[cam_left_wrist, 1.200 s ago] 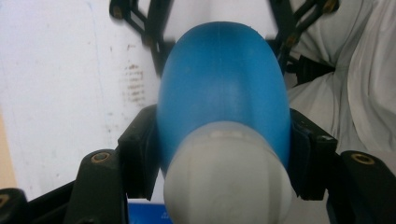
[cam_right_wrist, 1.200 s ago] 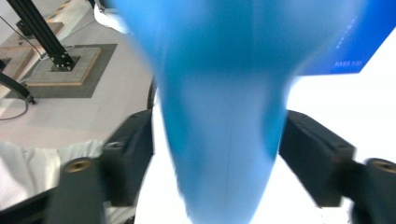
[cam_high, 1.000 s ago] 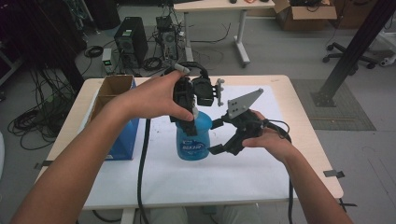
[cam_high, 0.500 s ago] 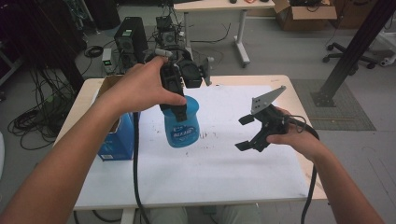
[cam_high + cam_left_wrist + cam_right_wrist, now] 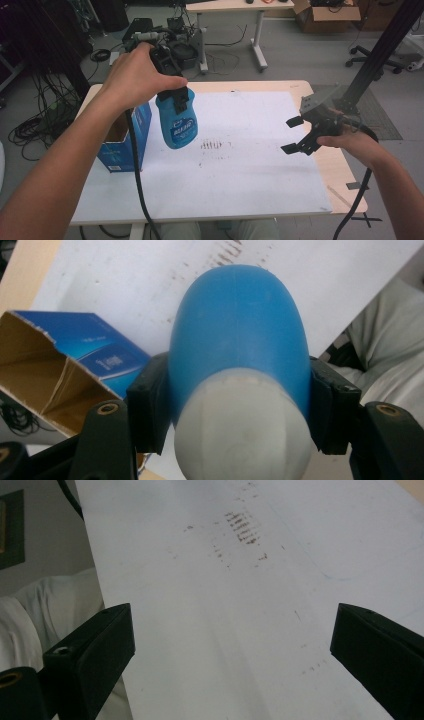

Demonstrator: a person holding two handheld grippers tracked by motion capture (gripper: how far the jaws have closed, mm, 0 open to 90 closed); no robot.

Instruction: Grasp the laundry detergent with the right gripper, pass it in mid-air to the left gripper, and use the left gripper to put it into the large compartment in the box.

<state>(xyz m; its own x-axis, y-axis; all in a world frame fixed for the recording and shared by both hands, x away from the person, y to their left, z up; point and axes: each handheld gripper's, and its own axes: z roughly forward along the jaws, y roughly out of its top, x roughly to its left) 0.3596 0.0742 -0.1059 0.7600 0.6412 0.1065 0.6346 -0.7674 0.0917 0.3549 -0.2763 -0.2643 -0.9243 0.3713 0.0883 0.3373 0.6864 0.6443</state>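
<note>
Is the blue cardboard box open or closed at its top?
Open: the blue cardboard box shows its brown inside from above, with its flap raised.

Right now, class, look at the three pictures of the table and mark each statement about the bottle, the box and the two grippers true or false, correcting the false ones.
1. The left gripper is clamped on the blue bottle. True.
2. The bottle stands on the white sheet. False: it hangs in the air, held above the sheet.
3. The right gripper holds a second bottle. False: its jaws are wide apart with nothing between them, having just opened.
4. The blue box is open at the top. True.
5. The box lies at the table's right edge. False: it stands near the left edge, beside the bottle.
</note>
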